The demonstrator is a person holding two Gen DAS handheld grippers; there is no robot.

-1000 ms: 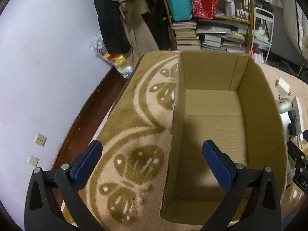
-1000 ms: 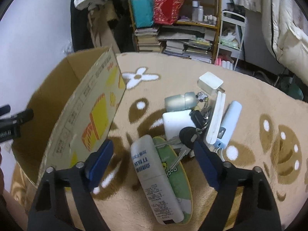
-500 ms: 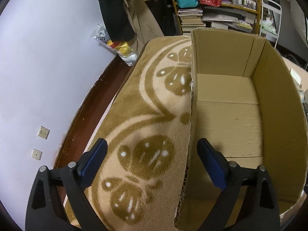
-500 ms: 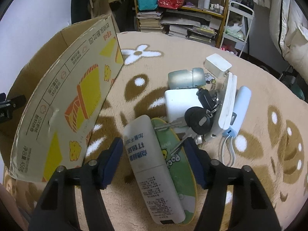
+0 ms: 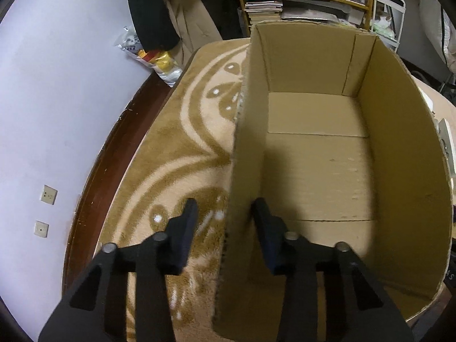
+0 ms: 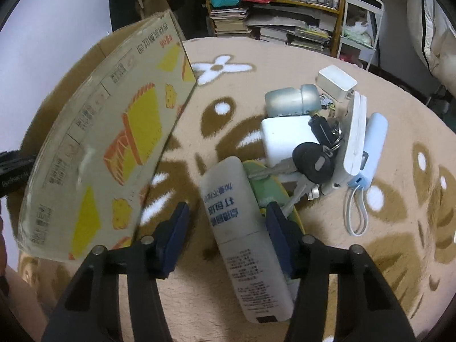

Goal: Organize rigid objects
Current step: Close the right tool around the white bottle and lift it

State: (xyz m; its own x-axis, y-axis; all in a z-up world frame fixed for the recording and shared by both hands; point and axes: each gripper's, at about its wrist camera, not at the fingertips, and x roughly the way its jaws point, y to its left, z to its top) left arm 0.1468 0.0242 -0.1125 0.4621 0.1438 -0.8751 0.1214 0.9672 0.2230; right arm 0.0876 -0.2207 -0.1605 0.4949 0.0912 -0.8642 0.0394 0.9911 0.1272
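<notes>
Jaws of the left gripper (image 5: 223, 225) straddle the one cardboard box's (image 5: 404, 171) near wall, not yet clamped; right gripper (image 6: 228, 225) jaws gape around one white tube (image 6: 242, 228). Beyond lie two keys (image 6: 312, 162), then open carpet (image 6: 399, 256).

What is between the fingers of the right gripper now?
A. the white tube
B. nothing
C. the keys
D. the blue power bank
A: the right gripper is open, with one finger on each side of the white tube lying on the rug.

box (image 6: 114, 131): tan, yellow-orange print | rug (image 5: 176, 154): beige, brown swirls | tube (image 6: 242, 228): white, blue text
</notes>
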